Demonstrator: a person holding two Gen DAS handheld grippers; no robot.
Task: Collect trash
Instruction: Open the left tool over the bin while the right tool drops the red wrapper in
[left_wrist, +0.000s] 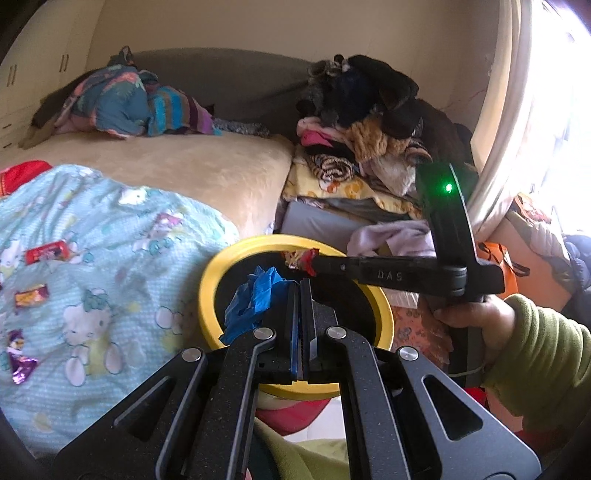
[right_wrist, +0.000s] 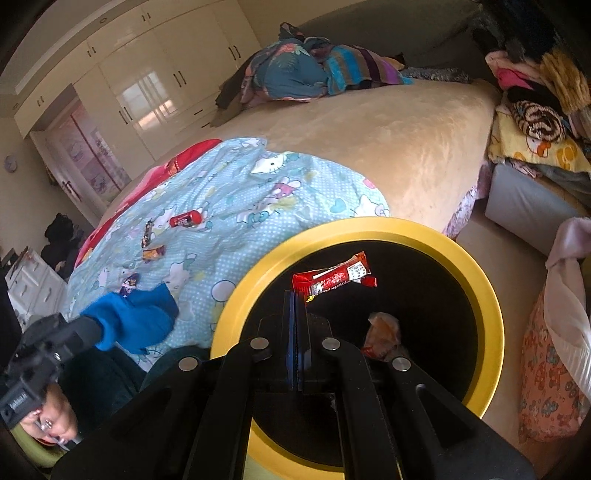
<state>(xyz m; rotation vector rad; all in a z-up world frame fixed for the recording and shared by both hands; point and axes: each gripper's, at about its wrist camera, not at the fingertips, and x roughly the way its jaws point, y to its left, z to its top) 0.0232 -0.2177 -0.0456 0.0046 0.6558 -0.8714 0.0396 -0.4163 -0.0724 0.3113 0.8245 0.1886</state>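
The left gripper (left_wrist: 300, 291) is clamped on a crumpled blue glove (left_wrist: 255, 299), held over the near-left rim of the yellow bin (left_wrist: 210, 273). The right gripper (right_wrist: 297, 299) pinches a red wrapper (right_wrist: 332, 278) above the bin's dark mouth, well inside its rim; an orange wrapper (right_wrist: 384, 332) lies in the bin below and to its right. Left of both grippers, beyond the rim, the quilt (left_wrist: 110, 229) on the bed (left_wrist: 192, 166) carries four more wrappers (left_wrist: 46, 254). Right of the bin is open floor (right_wrist: 517, 302), edged by a clothes pile (left_wrist: 369, 147).
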